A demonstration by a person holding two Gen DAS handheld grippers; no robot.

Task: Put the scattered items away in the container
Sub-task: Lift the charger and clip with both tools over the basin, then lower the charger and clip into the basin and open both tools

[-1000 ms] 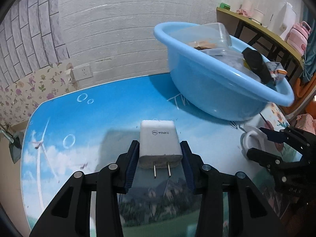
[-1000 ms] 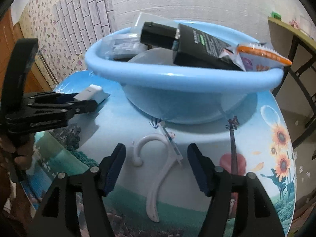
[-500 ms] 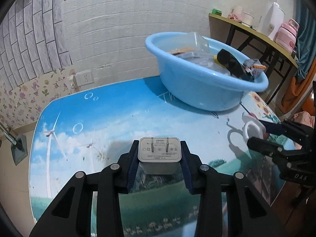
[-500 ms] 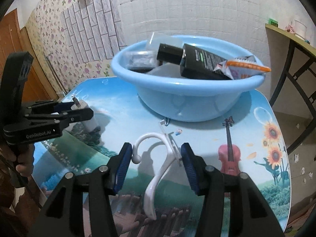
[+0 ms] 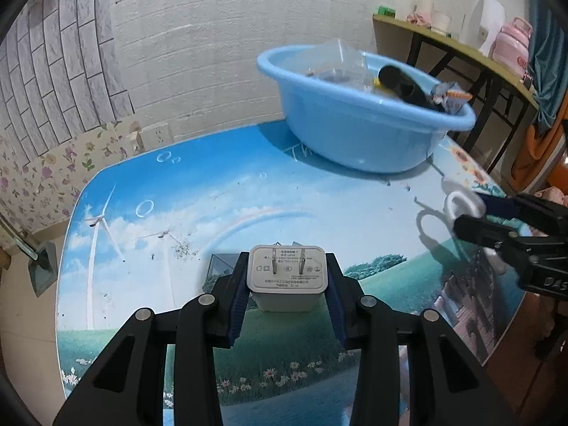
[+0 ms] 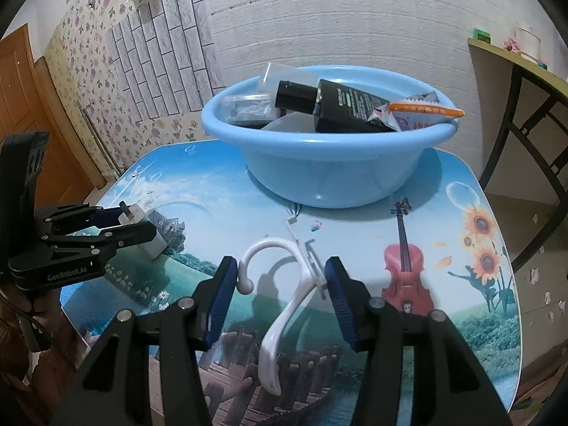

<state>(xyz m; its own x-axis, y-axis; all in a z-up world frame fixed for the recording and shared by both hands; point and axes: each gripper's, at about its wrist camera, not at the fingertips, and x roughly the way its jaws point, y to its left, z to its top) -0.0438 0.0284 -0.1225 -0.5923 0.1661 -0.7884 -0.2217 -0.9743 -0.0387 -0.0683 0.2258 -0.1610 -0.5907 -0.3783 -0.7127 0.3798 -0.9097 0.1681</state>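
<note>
Left wrist view: the left claw [image 5: 287, 285] is pinching a white USB charger plug [image 5: 287, 277] between its blue-padded fingers [image 5: 238, 298], both pads pressed against the plug's sides. The plug's two metal prongs point up and away, with its printed label face toward the camera. It sits low over the picture-printed surface [image 5: 213, 206]; whether it touches the surface cannot be told here. Farther back on the surface stands the light blue plastic basin [image 5: 355, 131], holding a clear plastic box [image 5: 337, 53], a black bottle [image 5: 404, 83] and an orange snack packet [image 5: 452, 96]. At the right edge the right claw [image 5: 472, 213] reaches in with the white hanger hook [image 5: 461, 204] at its tips. A side table [image 5: 443, 41] with a pink flask [image 5: 511, 48] stands behind the basin.

Right wrist view: the right claw [image 6: 280, 284] is closed around a white plastic clothes hanger hook [image 6: 284, 284]; the right pad touches the hanger's clip part, and the curled end of the hook sits just beside the left pad. The hanger's lower end curves down toward the camera above the surface [image 6: 443, 248]. The basin [image 6: 326, 167] sits beyond, well apart from the hanger, with the black bottle [image 6: 340, 106] lying across it and the snack packet [image 6: 422, 112] resting on its right rim. At left, the left claw [image 6: 142, 229] grips the charger plug [image 6: 142, 227], tilted, close above the surface.
</note>
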